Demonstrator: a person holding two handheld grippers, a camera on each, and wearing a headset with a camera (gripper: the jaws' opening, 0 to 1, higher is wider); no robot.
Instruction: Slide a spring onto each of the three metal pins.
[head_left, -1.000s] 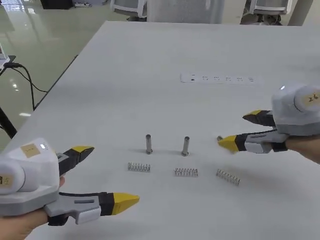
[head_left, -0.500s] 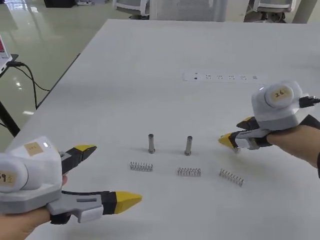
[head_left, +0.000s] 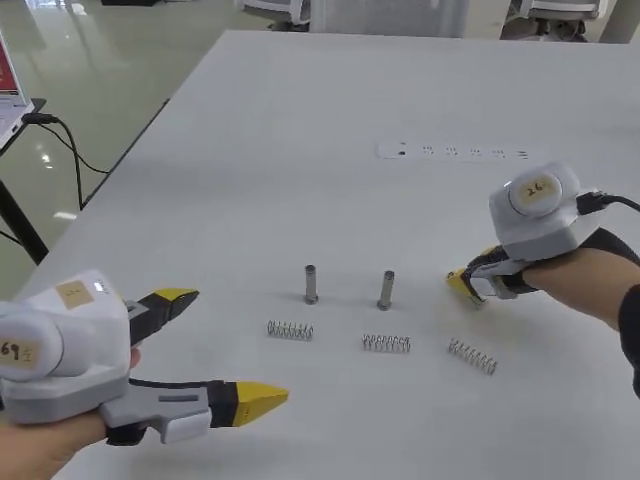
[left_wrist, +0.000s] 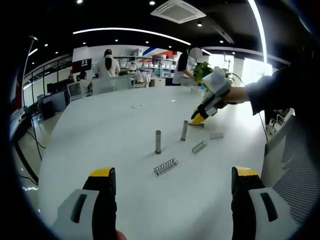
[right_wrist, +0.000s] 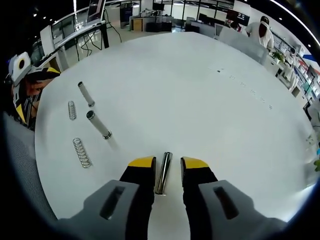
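Two metal pins stand upright on the white table, one (head_left: 311, 283) on the left and one (head_left: 387, 290) to its right. Three springs lie in a row in front of them: left (head_left: 290, 330), middle (head_left: 386, 343), right (head_left: 472, 355). A third pin (right_wrist: 163, 172) lies flat on the table between the jaws of my right gripper (right_wrist: 168, 162). The jaws stand narrowly either side of it with a small gap showing. In the head view the right gripper (head_left: 465, 283) is low on the table, right of the standing pins. My left gripper (head_left: 225, 345) hovers wide open at the near left, holding nothing.
A white power strip (head_left: 460, 153) lies farther back on the table. The table's left edge (head_left: 150, 130) drops to a shiny floor with cables. In the left gripper view several people stand at desks far behind the table.
My right gripper has come down and to the left onto the lying pin, and its jaws have narrowed from wide open. The left gripper has held still. The camera has shifted slightly.
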